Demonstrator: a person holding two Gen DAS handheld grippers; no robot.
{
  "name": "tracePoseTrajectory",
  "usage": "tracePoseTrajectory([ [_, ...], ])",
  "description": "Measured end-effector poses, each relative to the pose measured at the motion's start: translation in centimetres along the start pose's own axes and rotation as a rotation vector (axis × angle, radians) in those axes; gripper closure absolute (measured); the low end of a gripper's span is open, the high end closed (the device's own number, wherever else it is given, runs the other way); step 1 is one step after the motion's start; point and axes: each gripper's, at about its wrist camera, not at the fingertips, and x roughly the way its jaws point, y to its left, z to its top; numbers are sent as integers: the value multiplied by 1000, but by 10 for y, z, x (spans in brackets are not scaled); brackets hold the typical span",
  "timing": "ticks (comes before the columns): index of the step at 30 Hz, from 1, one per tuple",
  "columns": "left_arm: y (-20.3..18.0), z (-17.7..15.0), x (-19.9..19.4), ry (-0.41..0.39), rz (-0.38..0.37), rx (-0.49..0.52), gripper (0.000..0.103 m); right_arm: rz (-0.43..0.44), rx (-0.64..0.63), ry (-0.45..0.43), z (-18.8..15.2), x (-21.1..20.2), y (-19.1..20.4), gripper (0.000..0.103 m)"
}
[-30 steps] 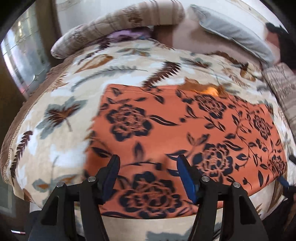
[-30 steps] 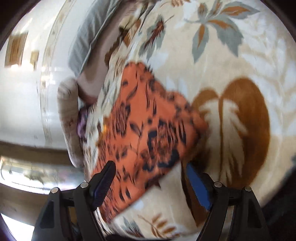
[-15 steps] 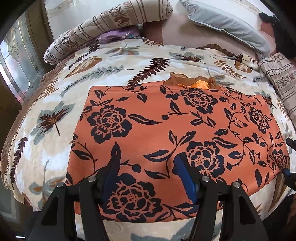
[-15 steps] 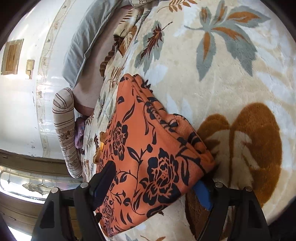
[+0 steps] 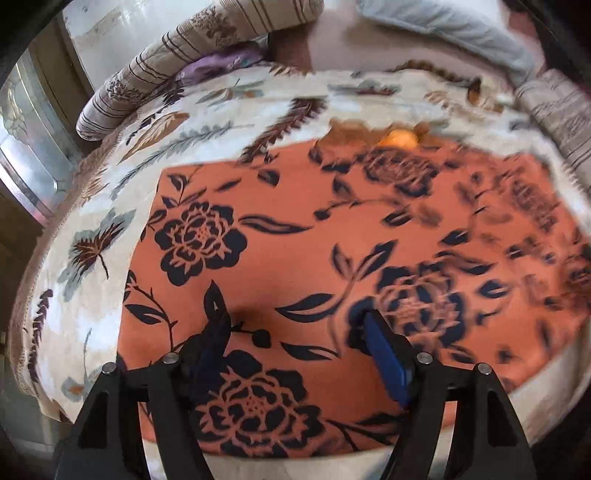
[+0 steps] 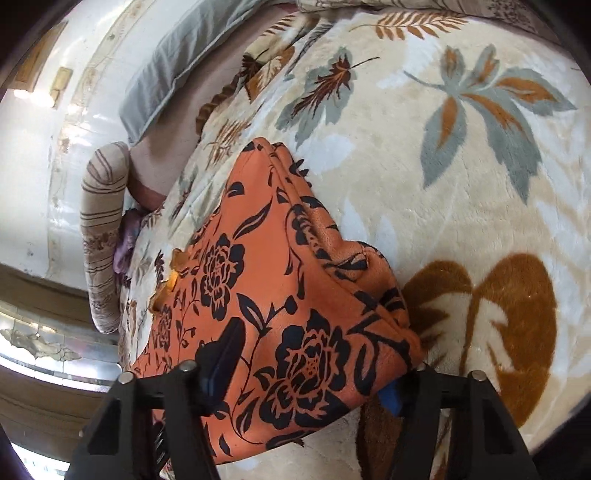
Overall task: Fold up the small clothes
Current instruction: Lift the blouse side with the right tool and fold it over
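An orange cloth printed with dark flowers and leaves lies spread flat on a cream blanket patterned with grey and brown leaves. In the left wrist view it fills most of the middle, with its near edge running along the bottom of the picture and its far edge toward the pillows. The right part of that view is blurred, so the cloth's right end is hard to make out.

The left claw is low over the near part of the cloth with its two fingers spread wide apart; flat fabric shows between them and nothing is pinched. One blue pad stands clear on the right finger.

In the right wrist view the cloth shows a bunched, layered corner on its near right side, raised a little off the blanket. The right claw has its fingers spread, one on each side of that corner, with the cloth between them. The right finger's blue pad is tucked under the cloth's edge.

Far off lie a striped bolster and a grey pillow, with a bit of purple fabric beside the bolster.
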Motion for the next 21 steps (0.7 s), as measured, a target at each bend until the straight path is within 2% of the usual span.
tracePoseTrajectory([
  [1, 4, 1, -11, -40, -15, -17, 28, 4, 1, -7, 0, -1, 0, 37],
  [3, 8, -1, -17, -82, 3, -27, 26, -10, 17, -11, 1, 0, -1, 35],
  [4, 7, -3, -11, -64, -3, -22, 26, -19, 22, 3, 1, 7, -2, 34],
  [5, 5, -6, 2, -14, -16, -8, 25, -22, 16, 7, 2, 11, -2, 34],
  [6, 3, -9, 20, 58, -21, 12, 22, -31, -8, 3, 3, 15, 0, 39],
  [7, 5, -14, 23, 18, -19, 18, 20, -55, -37, 4, 4, 16, 5, 54],
  [8, 6, -15, 19, 8, -24, 18, 21, -69, -53, 17, 5, 17, 9, 92],
  [10, 19, -12, 6, 23, -95, -34, 21, -77, -91, 3, 6, 10, 25, 92],
  [11, 30, -12, -2, 0, -135, -76, 21, -81, -153, -24, 5, 2, 44, 92],
  [12, 48, -11, -13, -35, -143, -127, 21, -71, -207, -48, 2, -5, 63, 92],
  [15, 105, -16, -38, -118, -110, -284, 21, -24, -390, -105, -17, -24, 133, 92],
  [16, 128, -21, -45, -147, -100, -354, 21, 4, -481, -122, -33, -29, 168, 92],
  [18, 167, -31, -53, -188, -55, -462, 21, 36, -602, -137, -60, -31, 210, 92],
  [21, 233, -57, -48, -200, 43, -628, 21, 85, -833, -100, -132, -13, 278, 92],
])
